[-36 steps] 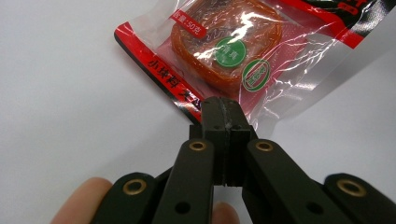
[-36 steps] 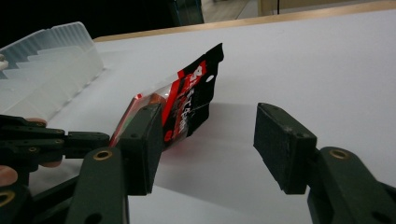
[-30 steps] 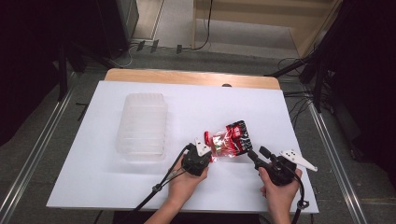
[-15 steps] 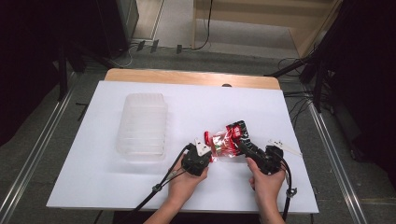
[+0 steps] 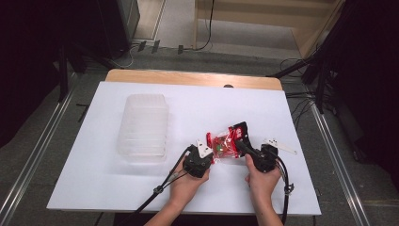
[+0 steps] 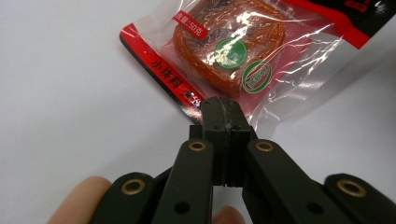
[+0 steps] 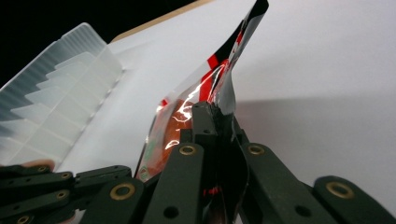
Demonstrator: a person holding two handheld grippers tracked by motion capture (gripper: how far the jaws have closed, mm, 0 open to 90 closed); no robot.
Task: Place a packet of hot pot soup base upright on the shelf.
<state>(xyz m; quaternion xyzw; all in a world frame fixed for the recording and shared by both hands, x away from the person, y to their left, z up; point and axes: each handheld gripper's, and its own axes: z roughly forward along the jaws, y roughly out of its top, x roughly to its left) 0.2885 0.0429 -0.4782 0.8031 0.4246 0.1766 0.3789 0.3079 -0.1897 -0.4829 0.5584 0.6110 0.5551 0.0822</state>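
— Since a second ago our right gripper [image 5: 241,145] has slid in from the side onto the snack packet [image 5: 228,142], and its jaws have just been closing; they now pinch the packet's dark end flat between the pads. Our left gripper [image 5: 210,151] hasn't shifted.

— And the left one's state?

— Fully closed too, clamped on the packet's red edge [image 6: 187,95], with the orange snack and its green stickers lying just ahead of the jaw tips. In the right gripper view [image 7: 215,112] the film rises past our jaw tips and stands up crumpled above them. So the packet [image 7: 219,74] spans the gap between our two grippers, one end in each, low over the white table [image 5: 291,117].

— Looks like we mean to tear it open?

— That's our reading. To do it well, we should keep both pinches on the sealed film only, not on the snack, and pull apart steadily so neither edge slips out.

— Anything around us?

— Only the stack of clear plastic trays [image 5: 143,125], off beyond the left gripper's side and well apart from the packet; in the right gripper view it sits [image 7: 51,98] far ahead of our jaws. Nothing lies between the jaws and the packet, and nothing blocks the pull.
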